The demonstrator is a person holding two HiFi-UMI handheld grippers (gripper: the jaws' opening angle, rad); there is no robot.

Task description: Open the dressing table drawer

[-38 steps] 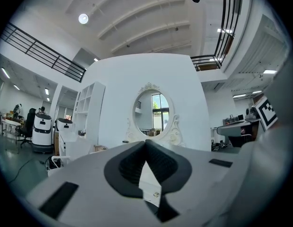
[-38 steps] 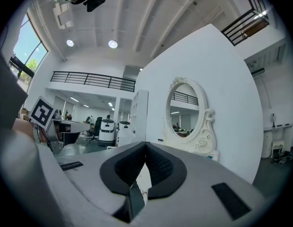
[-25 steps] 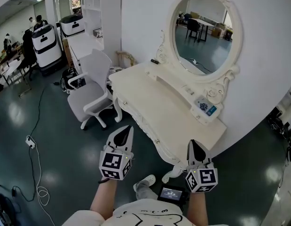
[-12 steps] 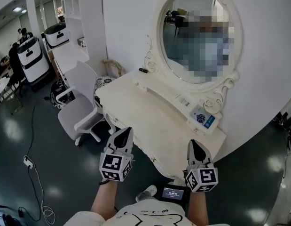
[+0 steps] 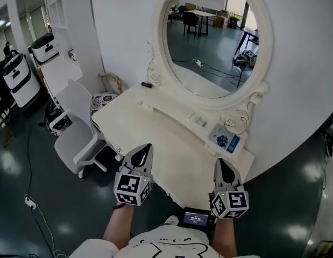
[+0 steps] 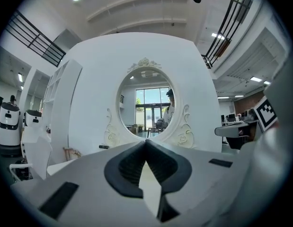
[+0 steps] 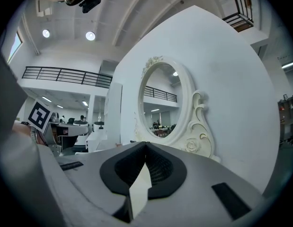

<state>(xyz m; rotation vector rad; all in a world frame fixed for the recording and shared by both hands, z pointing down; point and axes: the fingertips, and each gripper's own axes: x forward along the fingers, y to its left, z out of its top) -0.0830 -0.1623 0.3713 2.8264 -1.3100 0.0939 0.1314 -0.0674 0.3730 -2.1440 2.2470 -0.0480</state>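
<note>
Dressing table came nearer; left hand-held gripper and right hand-held gripper closed (card only overhead).

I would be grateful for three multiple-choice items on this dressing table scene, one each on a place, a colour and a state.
1. In the head view, where is the chair relative to the dressing table?
A. To its left.
B. To its right.
C. On top of it.

2. What colour is the dressing table?
A. Black.
B. Red.
C. Cream-white.

3. How do the jaws of the right hand-held gripper stand?
A. Wide apart.
B. Together, with nothing between them.
C. Clamped on a drawer knob.

Answers:
1 A: the chair stands off the table's left end.
2 C: its whole top is cream-white.
3 B: in the right gripper view the jaws meet at the tips and hold nothing.
</note>
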